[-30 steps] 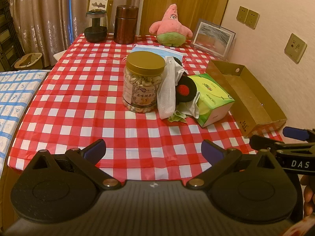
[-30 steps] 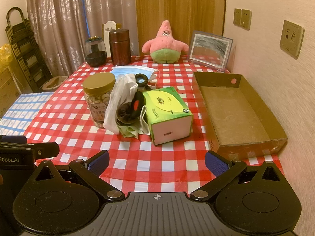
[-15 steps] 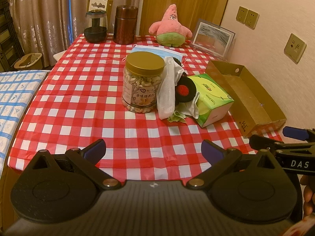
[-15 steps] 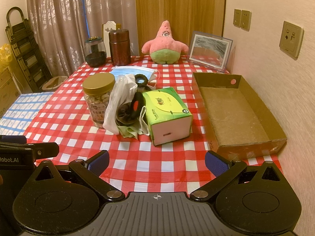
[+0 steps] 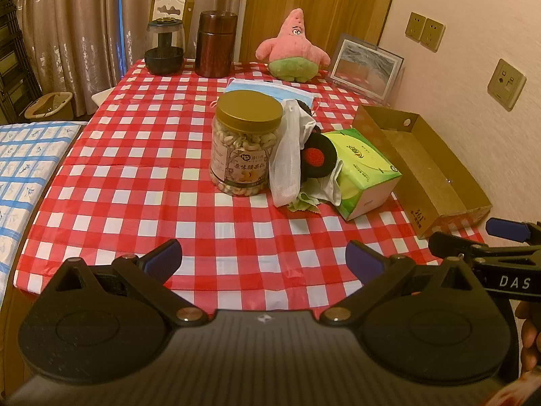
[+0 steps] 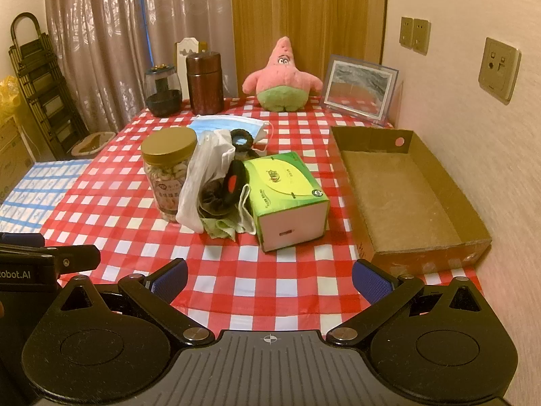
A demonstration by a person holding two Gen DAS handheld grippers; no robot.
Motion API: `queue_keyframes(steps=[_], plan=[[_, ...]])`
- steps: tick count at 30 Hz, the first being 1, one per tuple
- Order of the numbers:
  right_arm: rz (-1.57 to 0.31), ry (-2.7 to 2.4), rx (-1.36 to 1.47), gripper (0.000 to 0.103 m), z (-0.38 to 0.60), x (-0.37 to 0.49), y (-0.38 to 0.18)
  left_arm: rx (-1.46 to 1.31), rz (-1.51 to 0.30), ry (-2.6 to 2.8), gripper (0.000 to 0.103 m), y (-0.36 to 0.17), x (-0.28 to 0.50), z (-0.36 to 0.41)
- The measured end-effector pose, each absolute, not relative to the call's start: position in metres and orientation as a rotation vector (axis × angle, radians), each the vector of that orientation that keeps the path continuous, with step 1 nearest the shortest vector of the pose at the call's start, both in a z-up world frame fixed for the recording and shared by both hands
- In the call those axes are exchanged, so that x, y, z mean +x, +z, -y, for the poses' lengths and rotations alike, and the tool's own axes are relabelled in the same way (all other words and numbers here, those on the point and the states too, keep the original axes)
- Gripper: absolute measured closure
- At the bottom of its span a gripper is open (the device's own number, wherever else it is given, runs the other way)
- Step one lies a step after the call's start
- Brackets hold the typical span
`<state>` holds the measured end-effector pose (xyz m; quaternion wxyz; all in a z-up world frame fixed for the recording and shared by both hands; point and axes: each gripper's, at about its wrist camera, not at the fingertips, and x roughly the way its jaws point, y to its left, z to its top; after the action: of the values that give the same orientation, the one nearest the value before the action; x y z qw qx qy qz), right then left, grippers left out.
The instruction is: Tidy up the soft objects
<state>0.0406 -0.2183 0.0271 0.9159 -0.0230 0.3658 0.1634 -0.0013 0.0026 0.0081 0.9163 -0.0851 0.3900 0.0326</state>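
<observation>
A pink star plush sits at the table's far end. A blue face mask lies behind a heap of white cloth, a black and red knitted piece and a green rag. An open cardboard tray rests by the wall. My left gripper hovers open above the near table edge. My right gripper is open too, nothing between its fingers.
A gold-lidded nut jar and a green tissue box flank the heap. Two dark canisters and a picture frame stand at the back. The red checked tablecloth covers the table.
</observation>
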Motion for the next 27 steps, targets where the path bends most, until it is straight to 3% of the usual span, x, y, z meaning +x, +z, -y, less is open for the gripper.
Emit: queue_keyframes(steps=[27], plan=[[-0.718,0.36,-0.091,0.0,0.217,0.072,0.013,-0.171,-0.819,0.063,0.004,-0.001,0.027,-0.017]])
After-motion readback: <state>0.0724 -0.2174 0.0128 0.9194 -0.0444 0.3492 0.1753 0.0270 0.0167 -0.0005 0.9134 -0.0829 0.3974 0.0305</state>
